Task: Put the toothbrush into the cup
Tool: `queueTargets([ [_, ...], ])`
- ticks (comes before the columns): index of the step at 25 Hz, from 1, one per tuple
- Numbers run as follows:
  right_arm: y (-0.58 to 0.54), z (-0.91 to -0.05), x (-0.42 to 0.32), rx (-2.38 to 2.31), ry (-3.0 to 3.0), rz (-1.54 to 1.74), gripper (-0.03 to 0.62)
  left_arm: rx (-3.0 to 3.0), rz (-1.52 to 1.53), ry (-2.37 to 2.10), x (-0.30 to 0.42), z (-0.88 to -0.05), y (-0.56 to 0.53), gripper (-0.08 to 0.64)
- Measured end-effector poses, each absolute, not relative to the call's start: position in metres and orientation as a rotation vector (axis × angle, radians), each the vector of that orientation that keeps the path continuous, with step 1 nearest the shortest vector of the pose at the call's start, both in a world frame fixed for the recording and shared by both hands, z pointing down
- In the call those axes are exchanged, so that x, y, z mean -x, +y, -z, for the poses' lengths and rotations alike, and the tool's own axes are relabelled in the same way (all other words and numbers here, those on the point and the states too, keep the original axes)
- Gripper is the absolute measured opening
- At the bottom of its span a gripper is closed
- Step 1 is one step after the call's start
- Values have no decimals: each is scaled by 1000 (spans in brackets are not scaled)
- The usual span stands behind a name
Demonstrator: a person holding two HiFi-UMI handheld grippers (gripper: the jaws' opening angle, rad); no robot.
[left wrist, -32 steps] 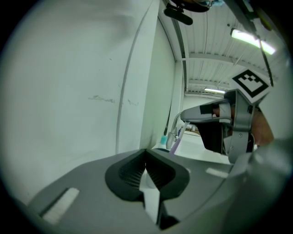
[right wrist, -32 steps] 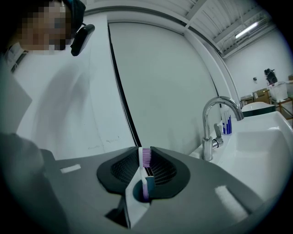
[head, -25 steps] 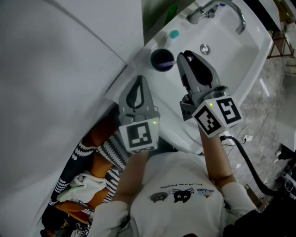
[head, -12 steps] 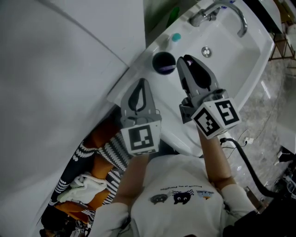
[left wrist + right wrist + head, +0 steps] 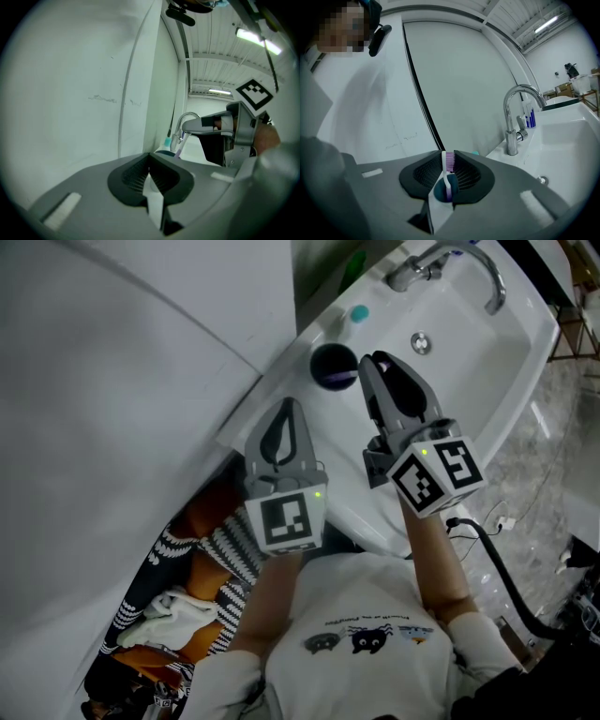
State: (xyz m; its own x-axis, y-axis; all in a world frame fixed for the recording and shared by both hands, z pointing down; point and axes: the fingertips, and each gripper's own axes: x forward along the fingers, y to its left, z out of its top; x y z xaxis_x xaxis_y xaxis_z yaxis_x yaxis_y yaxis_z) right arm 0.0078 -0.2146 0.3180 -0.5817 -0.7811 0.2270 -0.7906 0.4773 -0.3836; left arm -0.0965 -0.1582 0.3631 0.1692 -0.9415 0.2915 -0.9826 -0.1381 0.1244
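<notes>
- The right gripper (image 5: 374, 359) has its jaws clenched on the toothbrush (image 5: 444, 167), which stands nearly upright between the pads, purple bristles at the top.
- In the right gripper view the brush's white handle runs down to a purple lower end, which lies across the dark mouth of the cup (image 5: 439, 191) just beyond the jaws.
- In the left gripper view the toothbrush (image 5: 179, 152) shows as a thin purple stick slanting down from the right gripper's tip to the cup's rim (image 5: 164, 153). Whether its end is inside the rim or just above it cannot be told.
- The cup (image 5: 333, 367) is dark purple and round. It stands upright on the flat ledge of the white washbasin (image 5: 511, 352), at the corner next to the pale wall panel (image 5: 141, 381).
- In the head view the right gripper's tip sits just beside the cup.
- The left gripper (image 5: 286, 407) is held nearer the person, apart from the cup, over the basin's near edge. Its jaws are pressed together with nothing between them.
- A small teal-topped item (image 5: 357, 313) stands on the ledge near the cup, on the side towards the chrome faucet (image 5: 405, 276).
- The drain (image 5: 421, 341) lies in the bowl, past the right gripper's tip.
- A black cable (image 5: 497, 559) trails from below the right gripper's marker cube (image 5: 439, 474).
</notes>
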Motion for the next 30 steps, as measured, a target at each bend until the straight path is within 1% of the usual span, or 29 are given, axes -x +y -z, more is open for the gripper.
queueTargets([
  [30,-222,-343,-9,-1442,-2645,-772,72,-2158,-229,-1831,95,-369,-164,0],
])
